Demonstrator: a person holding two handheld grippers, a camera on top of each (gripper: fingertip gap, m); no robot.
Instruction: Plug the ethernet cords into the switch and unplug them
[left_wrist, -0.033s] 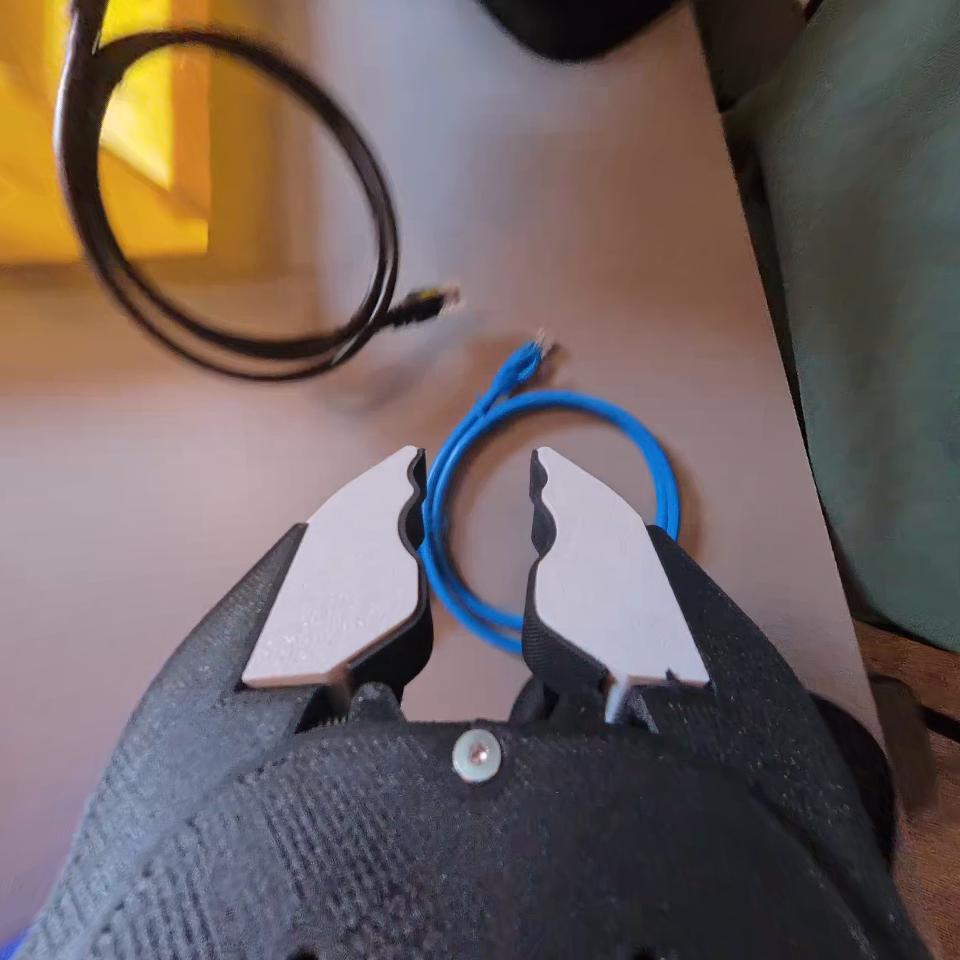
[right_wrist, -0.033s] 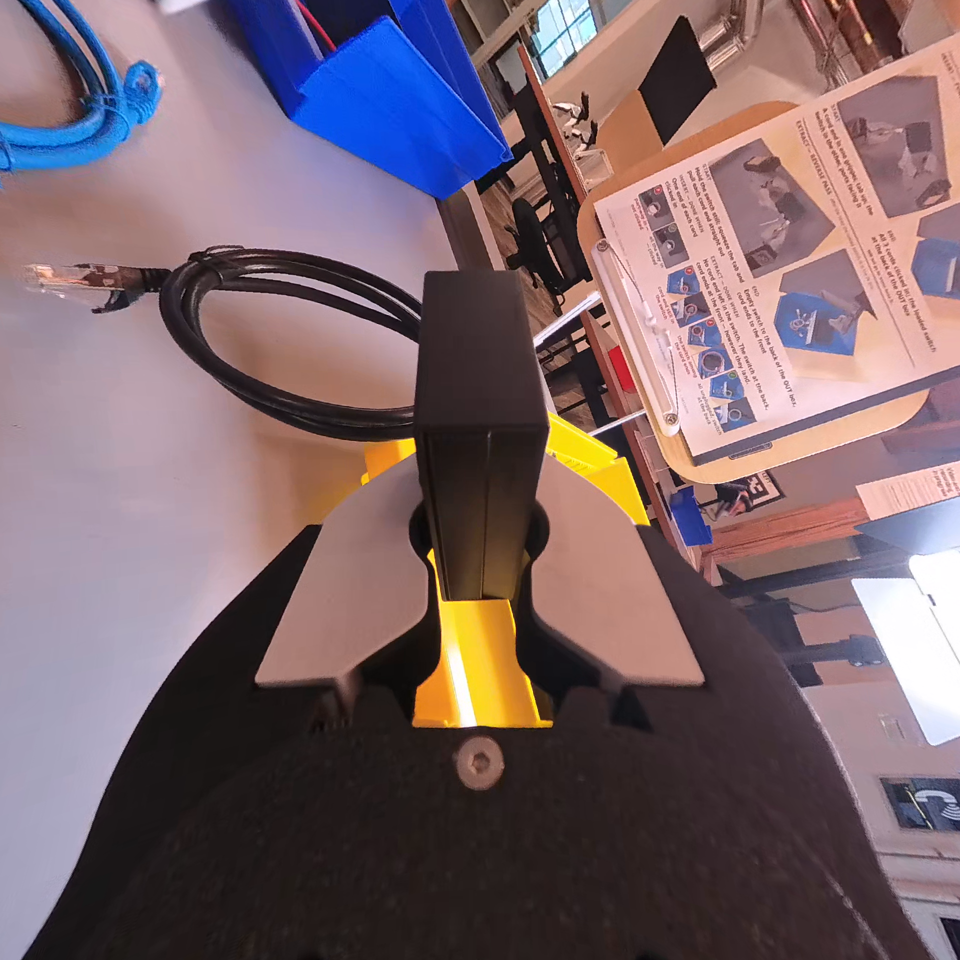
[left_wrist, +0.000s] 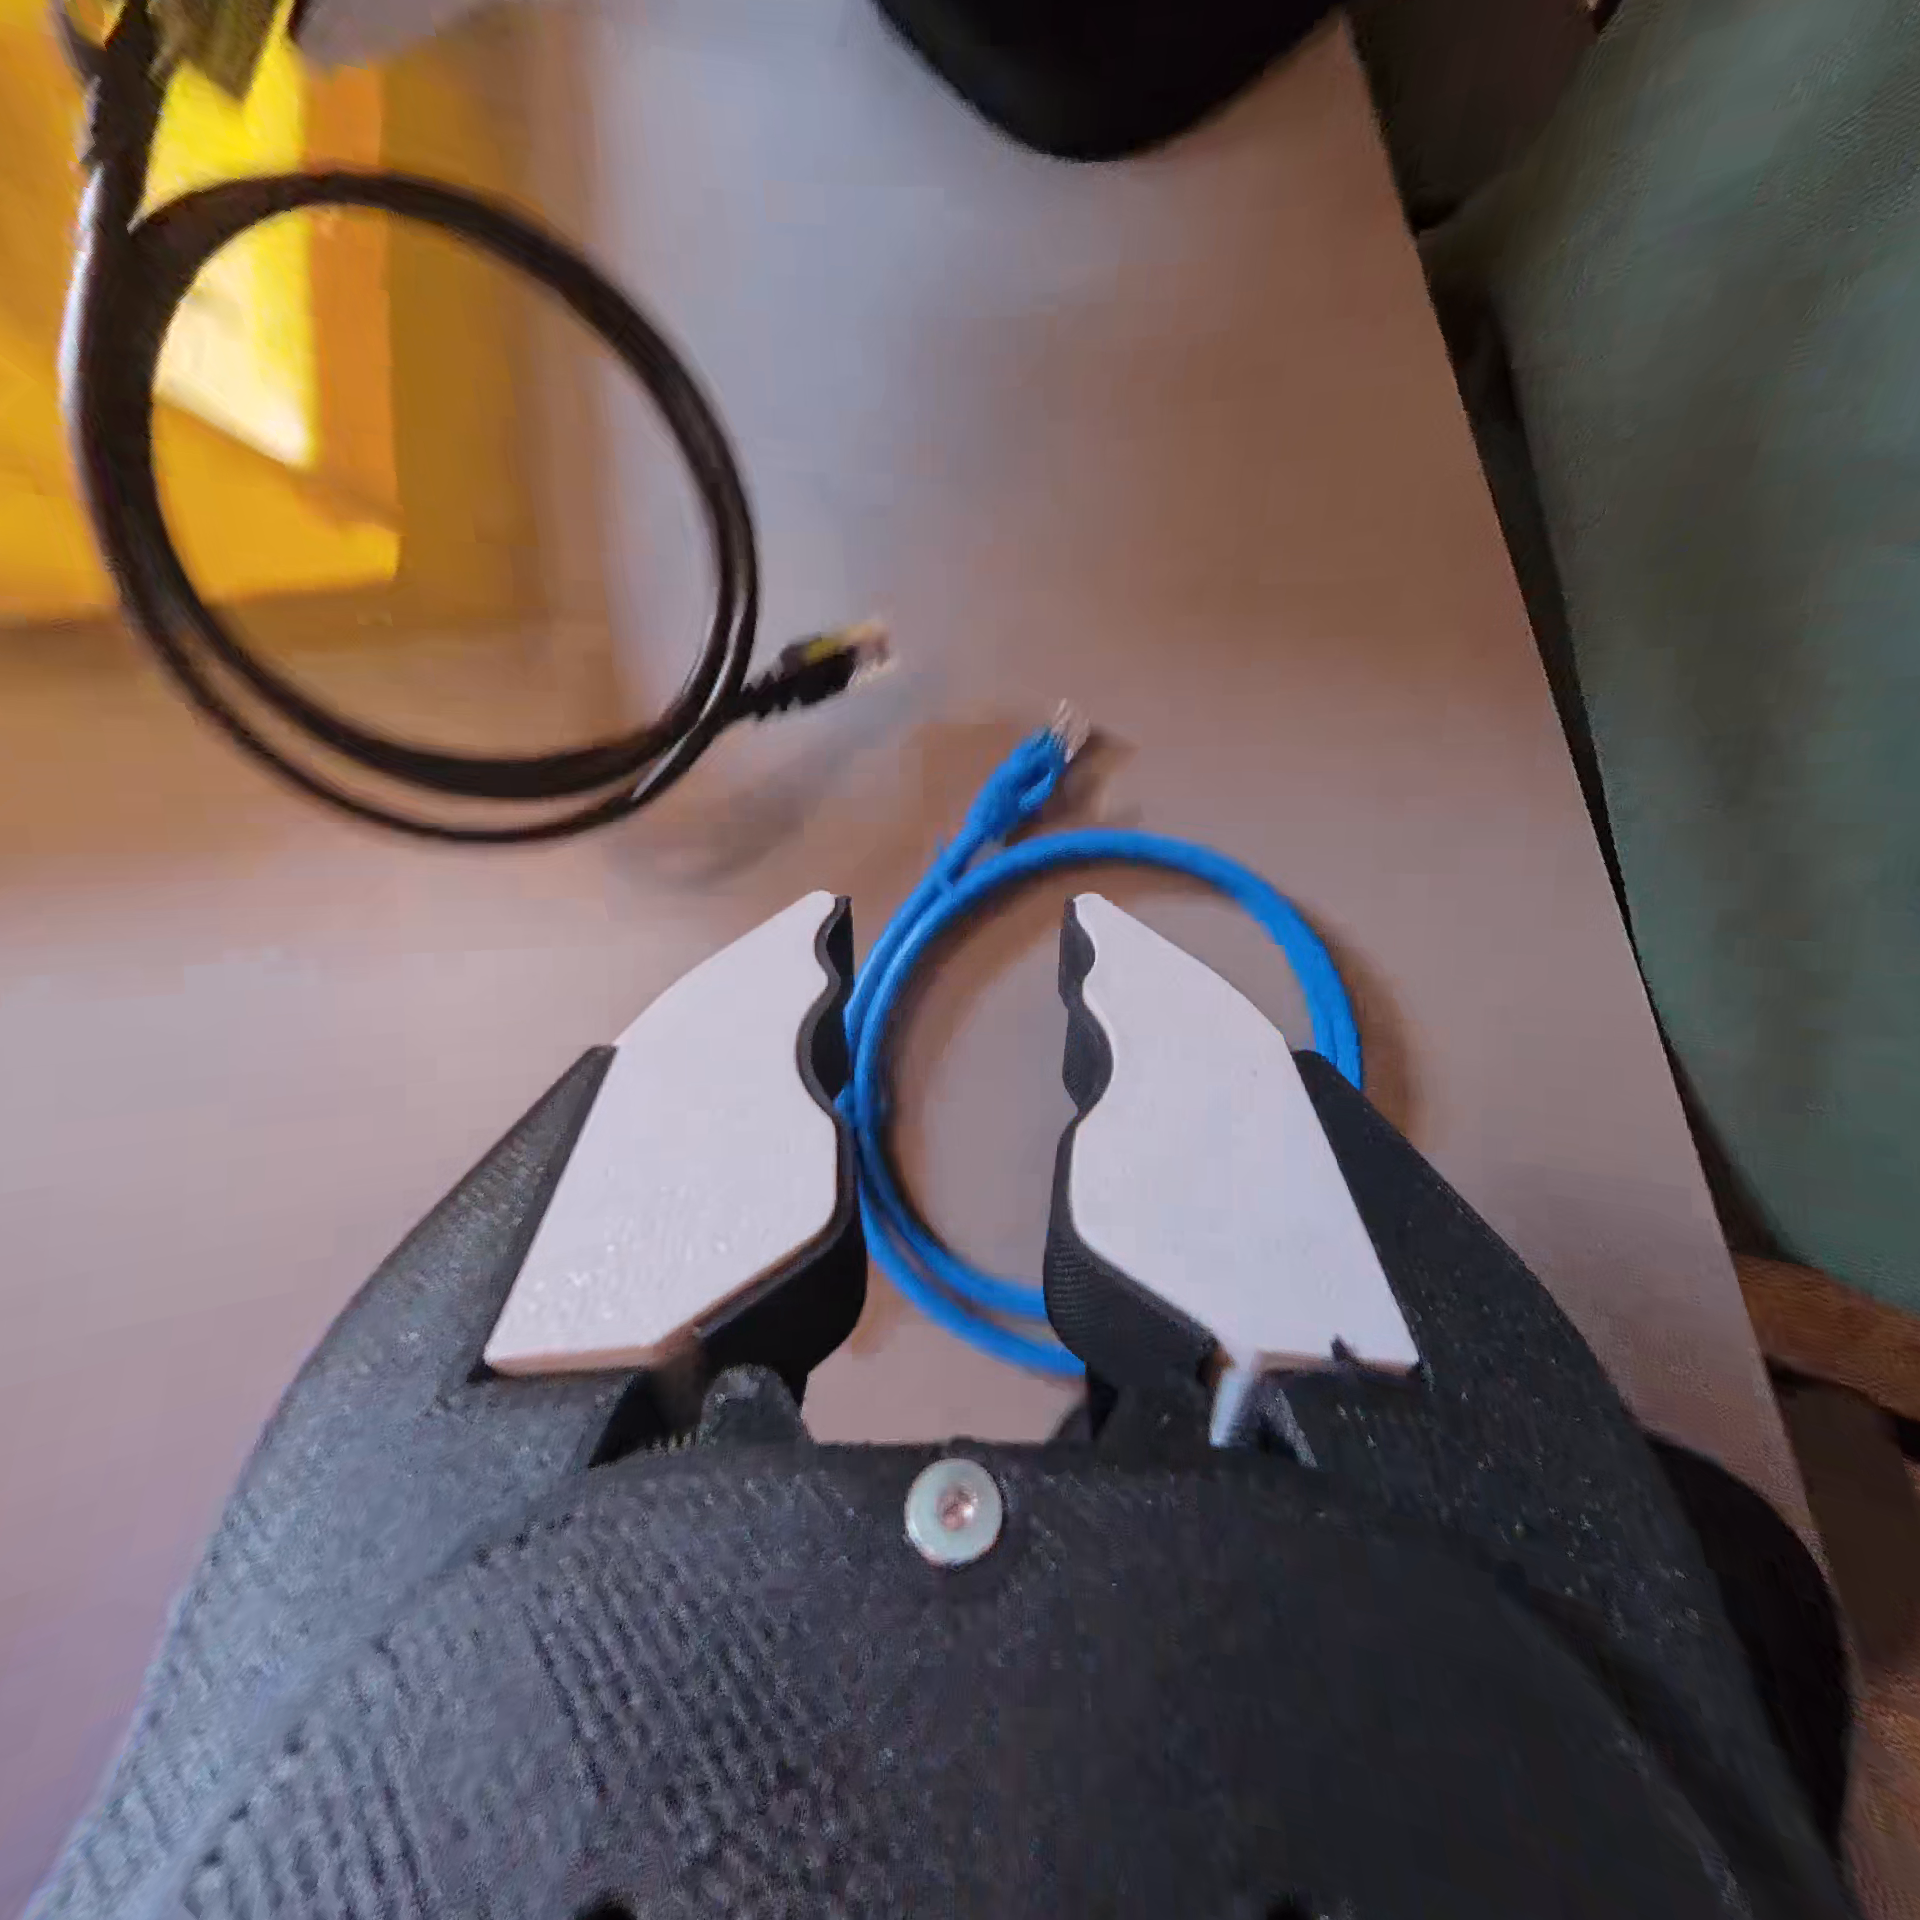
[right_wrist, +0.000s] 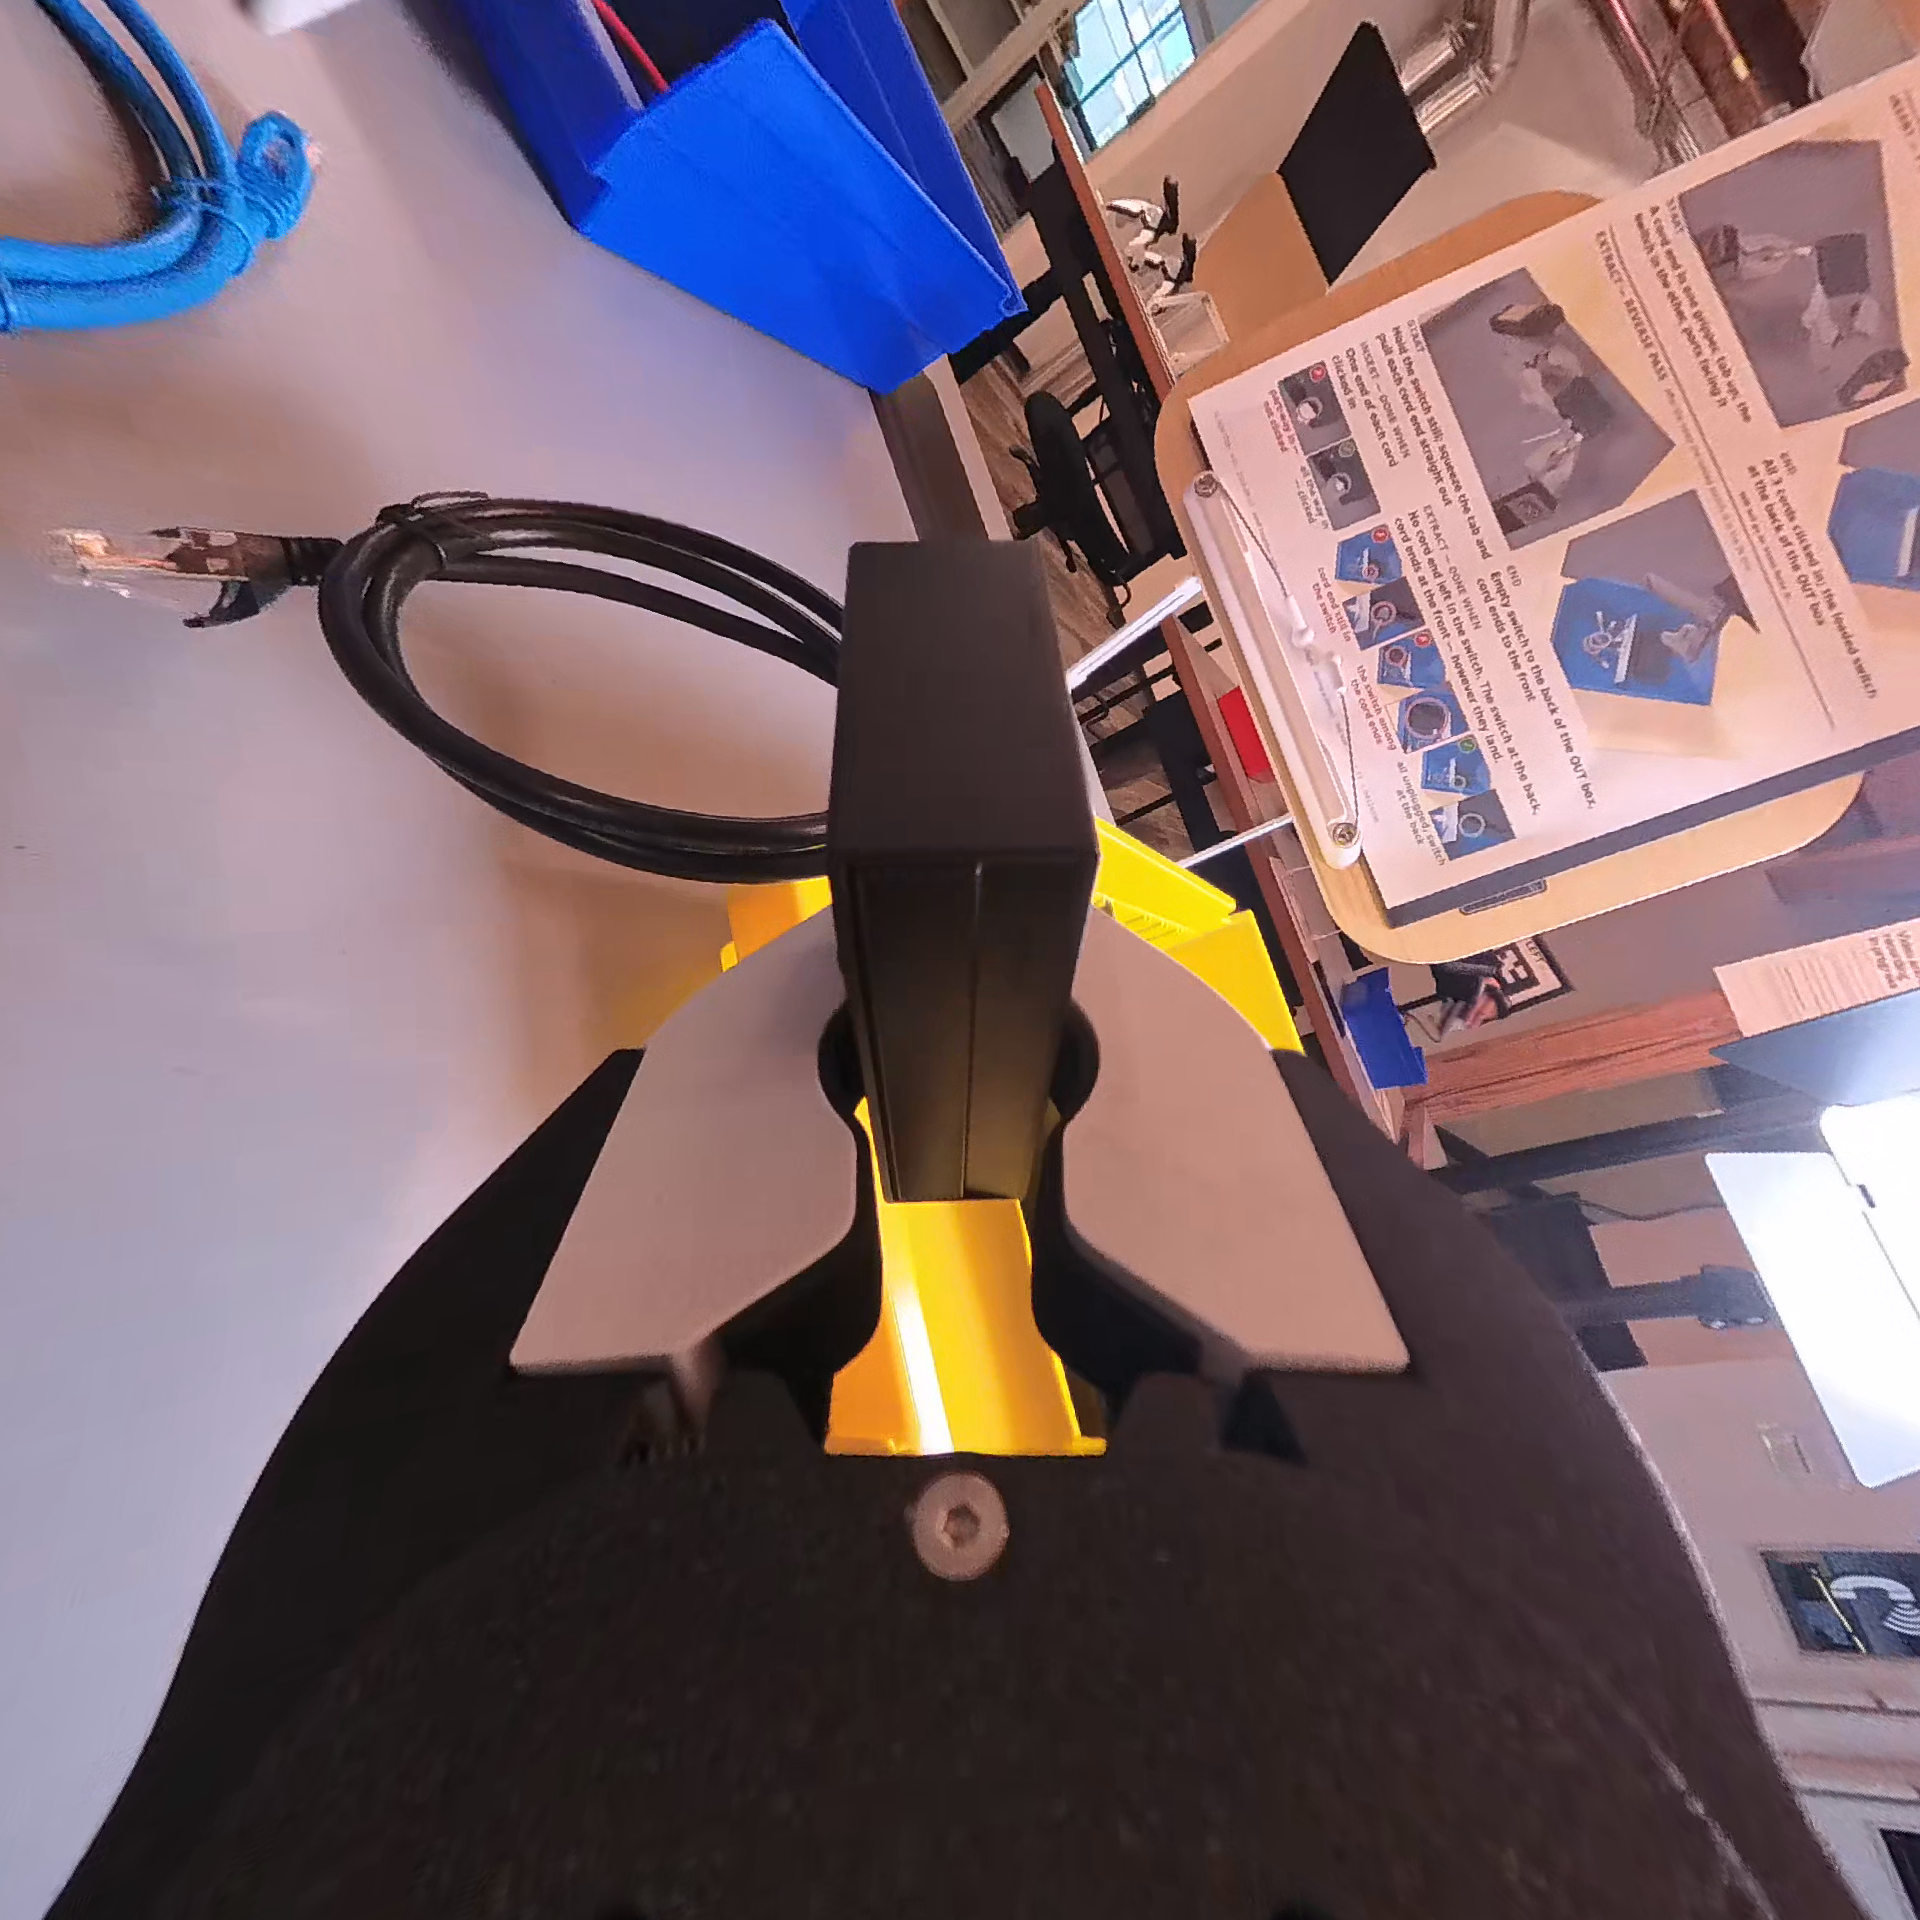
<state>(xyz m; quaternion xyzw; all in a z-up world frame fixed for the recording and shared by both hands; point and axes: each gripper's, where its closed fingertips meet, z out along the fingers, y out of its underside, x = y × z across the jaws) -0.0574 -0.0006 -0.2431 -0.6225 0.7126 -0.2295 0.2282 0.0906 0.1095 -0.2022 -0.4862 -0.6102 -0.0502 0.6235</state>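
Grey table (left_wrist: 1143, 520): no shift visible. Right gripper (right_wrist: 961, 1039) pinches switch (right_wrist: 956, 727); left gripper (left_wrist: 954, 920) spread over blue cord (left_wrist: 860, 1039); plugging not started.

Black switch (right_wrist: 961, 831) held upright; blue cord (left_wrist: 1091, 1039) and black cord (left_wrist: 436, 623) coiled, unplugged.

The coiled blue ethernet cord (left_wrist: 1091, 1049) on the surface passes partly behind the left gripper (left_wrist: 956, 914), its loop's near side hidden. The coiled black ethernet cord (left_wrist: 436, 520) is motion-blurred and cut by the left edge. The black rectangular switch (right_wrist: 961, 790) covers its ports and part of the yellow plastic bin (right_wrist: 956, 1340).
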